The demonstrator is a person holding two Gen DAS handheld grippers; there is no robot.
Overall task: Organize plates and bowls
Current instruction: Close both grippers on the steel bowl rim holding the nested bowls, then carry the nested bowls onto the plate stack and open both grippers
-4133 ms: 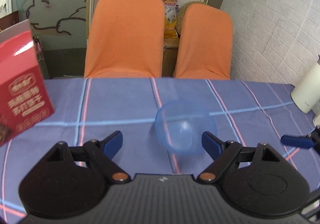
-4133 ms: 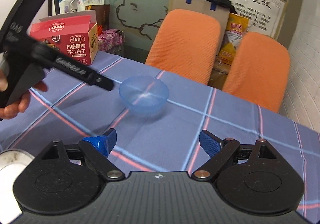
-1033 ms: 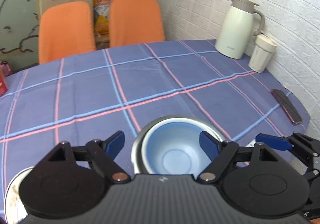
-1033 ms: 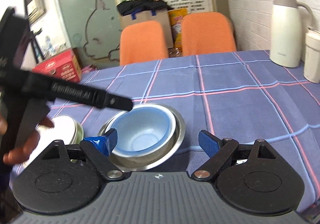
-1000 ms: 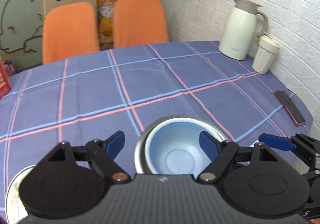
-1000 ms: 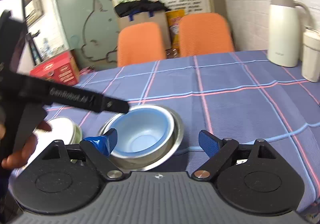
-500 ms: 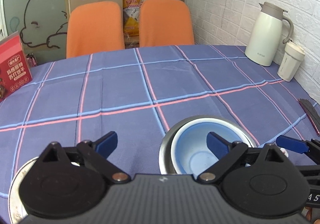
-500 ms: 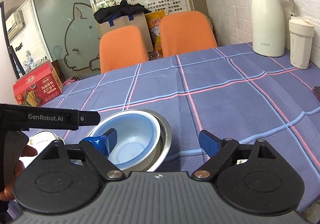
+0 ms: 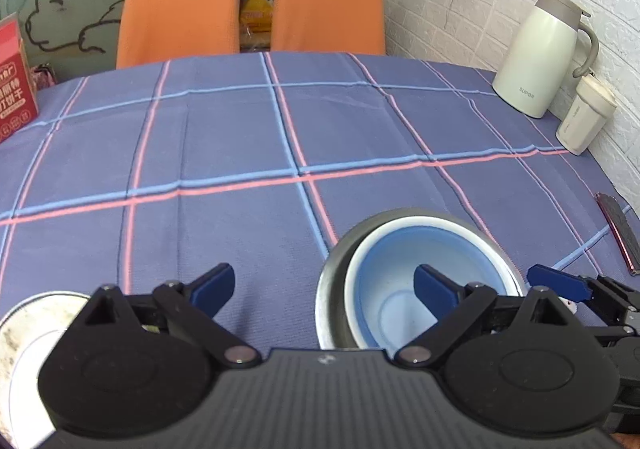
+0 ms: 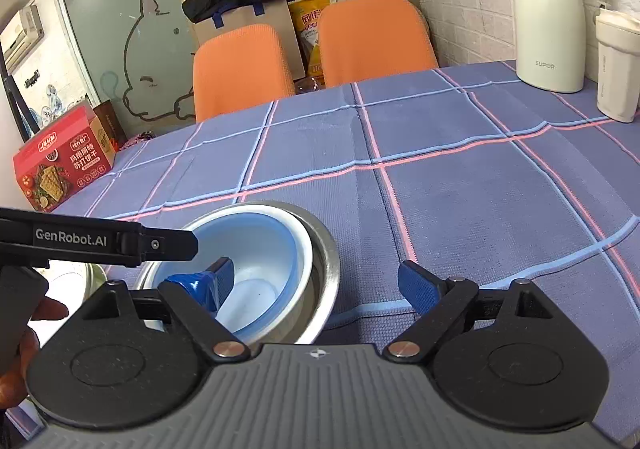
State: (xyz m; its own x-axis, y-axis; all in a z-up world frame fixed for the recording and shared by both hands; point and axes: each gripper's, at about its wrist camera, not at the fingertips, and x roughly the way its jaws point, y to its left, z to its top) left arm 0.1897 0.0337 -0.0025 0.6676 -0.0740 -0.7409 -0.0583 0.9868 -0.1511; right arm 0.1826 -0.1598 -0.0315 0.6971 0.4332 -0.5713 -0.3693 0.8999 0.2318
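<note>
Bowl, blue [image 9: 404, 289], nested inside steel bowl [image 9: 336, 273] on checked tablecloth [image 9: 240, 153] (near edge). Left gripper [image 9: 322, 283] spread wide, gripping nothing. Right gripper [image 10: 316, 283] parted, empty, one finger [image 10: 212, 283] over bowl.

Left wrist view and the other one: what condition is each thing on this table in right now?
blue bowl: upright, nested inside the metal bowl.
metal bowl: upright on the tablecloth, holding the blue one.
white plate: flat, near the table edge.
kettle: upright, lid shut.
cup: upright, lidded.
left gripper: open, holding nothing.
right gripper: open, holding nothing.
</note>
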